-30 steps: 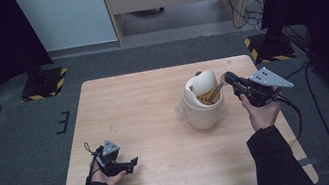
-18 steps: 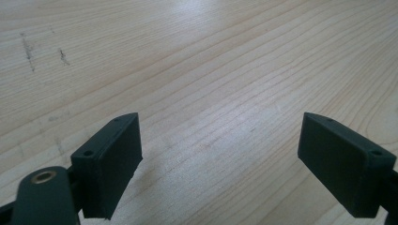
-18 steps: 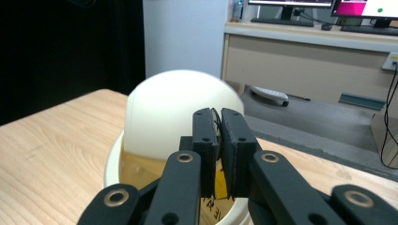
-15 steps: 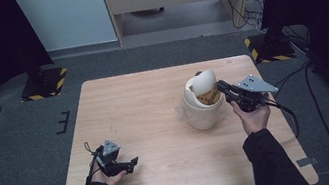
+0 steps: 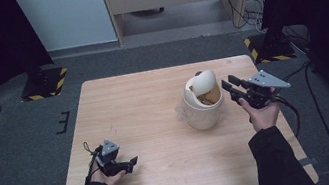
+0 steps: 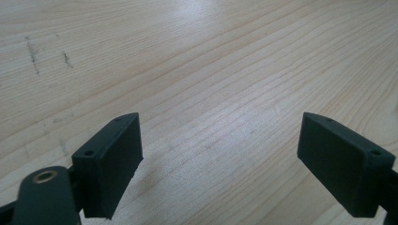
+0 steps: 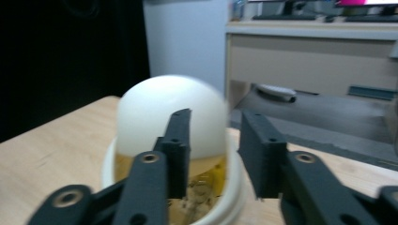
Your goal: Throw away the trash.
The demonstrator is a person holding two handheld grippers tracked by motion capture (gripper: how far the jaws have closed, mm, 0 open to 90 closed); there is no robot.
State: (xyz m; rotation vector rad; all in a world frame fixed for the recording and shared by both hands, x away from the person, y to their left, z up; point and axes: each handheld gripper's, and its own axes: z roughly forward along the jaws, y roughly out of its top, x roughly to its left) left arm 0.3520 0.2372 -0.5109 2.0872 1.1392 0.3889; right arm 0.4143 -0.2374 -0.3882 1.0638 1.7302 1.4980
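Now | right tool just opening beside bin lid | left tool wide, empty

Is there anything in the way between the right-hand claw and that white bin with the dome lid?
Nothing visible. The right gripper sits right beside the bin, jaws apart and just opened, pointing at its dome lid. Only bare table lies around them.

bin: cream, round, upright | lid: domed, tipped open | place: just left of the right gripper, beyond its jaw tips, apart
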